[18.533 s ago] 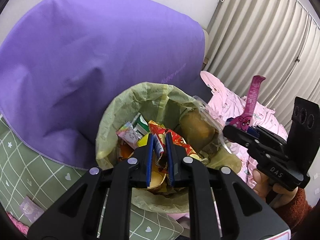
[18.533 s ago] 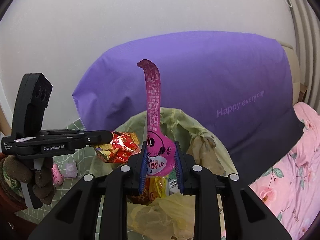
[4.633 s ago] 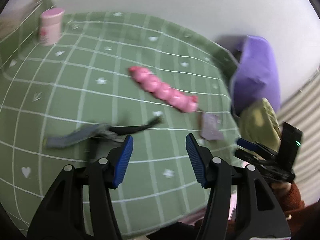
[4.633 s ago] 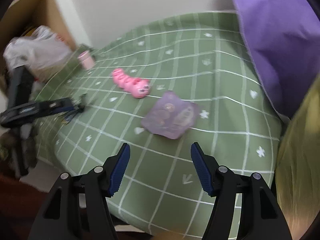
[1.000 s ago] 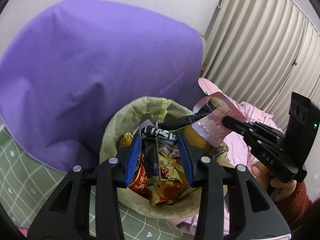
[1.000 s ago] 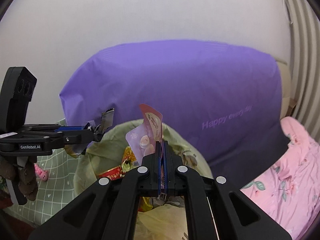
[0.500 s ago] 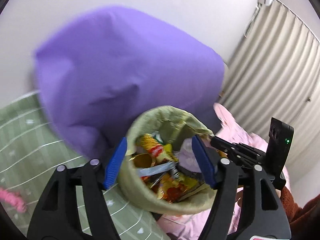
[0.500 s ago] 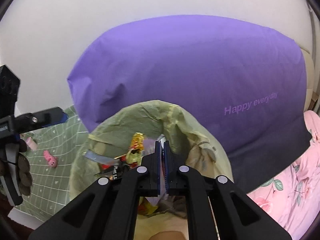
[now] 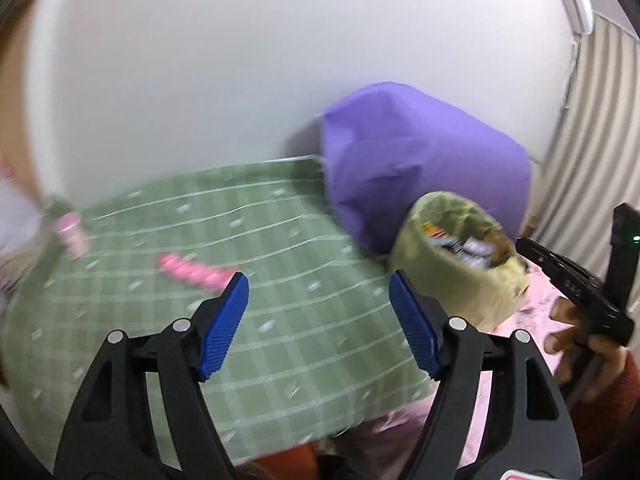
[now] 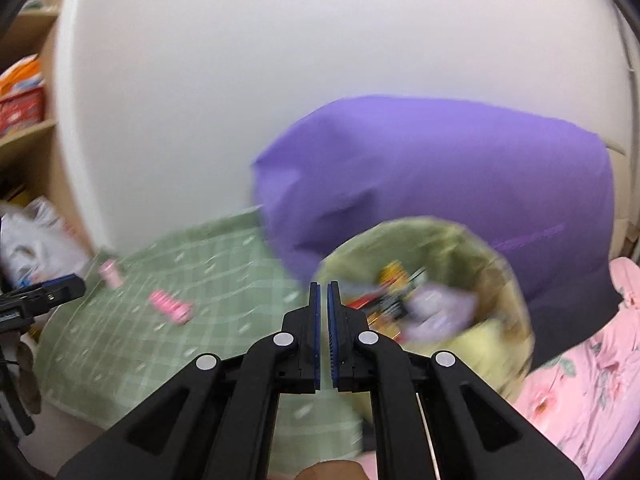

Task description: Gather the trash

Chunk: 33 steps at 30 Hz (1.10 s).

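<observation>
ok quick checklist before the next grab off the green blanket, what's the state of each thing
1. Left gripper empty, fingers wide apart: ok.
2. Right gripper ready to grasp: not ok, fingers nearly closed with only a thin gap and nothing between them; open first.
3. Trash bin upright beside the purple pillow, wrappers inside: ok.
4. Wrappers left on the green blanket: cannot tell, both views are motion-blurred.
5. Pink caterpillar toy and pink bottle lie on the blanket; whether they count as trash: cannot tell.
6. Grippers apart from each other: ok.
</observation>
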Available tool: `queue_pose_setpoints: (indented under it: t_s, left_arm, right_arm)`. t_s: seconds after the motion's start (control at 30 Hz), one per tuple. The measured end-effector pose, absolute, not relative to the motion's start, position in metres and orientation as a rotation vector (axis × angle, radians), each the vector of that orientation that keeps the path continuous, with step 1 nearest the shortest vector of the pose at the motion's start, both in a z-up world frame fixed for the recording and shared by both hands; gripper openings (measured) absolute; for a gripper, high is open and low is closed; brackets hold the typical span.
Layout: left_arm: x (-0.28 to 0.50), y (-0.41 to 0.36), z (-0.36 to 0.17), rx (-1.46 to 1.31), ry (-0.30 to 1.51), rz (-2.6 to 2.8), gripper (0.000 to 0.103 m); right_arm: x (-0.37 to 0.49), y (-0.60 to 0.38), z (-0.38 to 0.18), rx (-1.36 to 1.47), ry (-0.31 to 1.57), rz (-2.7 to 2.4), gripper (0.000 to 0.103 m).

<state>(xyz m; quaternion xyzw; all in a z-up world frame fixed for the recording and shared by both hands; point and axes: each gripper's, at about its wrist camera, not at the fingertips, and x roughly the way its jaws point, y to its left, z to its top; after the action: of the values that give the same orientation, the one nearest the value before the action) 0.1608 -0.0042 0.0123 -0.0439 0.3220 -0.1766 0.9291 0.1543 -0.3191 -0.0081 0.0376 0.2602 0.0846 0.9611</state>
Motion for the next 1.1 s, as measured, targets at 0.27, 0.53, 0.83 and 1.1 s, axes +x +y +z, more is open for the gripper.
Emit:
queue_pose_setpoints:
  t_s: [0.27,0.53,0.83,1.1]
  left_arm:
    - [0.089,0.033,0.01,-0.055,0.602,-0.102,0.069]
    - [0.066,0.049,0.019,-0.014,0.58,0.003,0.067]
    - [0.062,0.051,0.018,-0.034,0.587,0.01,0.066]
    - [0.056,0.046,0.02,-0.025,0.581,0.012,0.066]
  right_arm:
    - [0.105,-0.229,-0.022,0.012,0.54,0.317,0.006]
    - [0.098,-0.201,-0.022,-0.005,0.544,0.37,0.006]
    - [0.096,-0.197,-0.019,-0.013,0.545,0.372,0.006]
    - [0.091,-0.197,-0.02,-0.022,0.546,0.389,0.006]
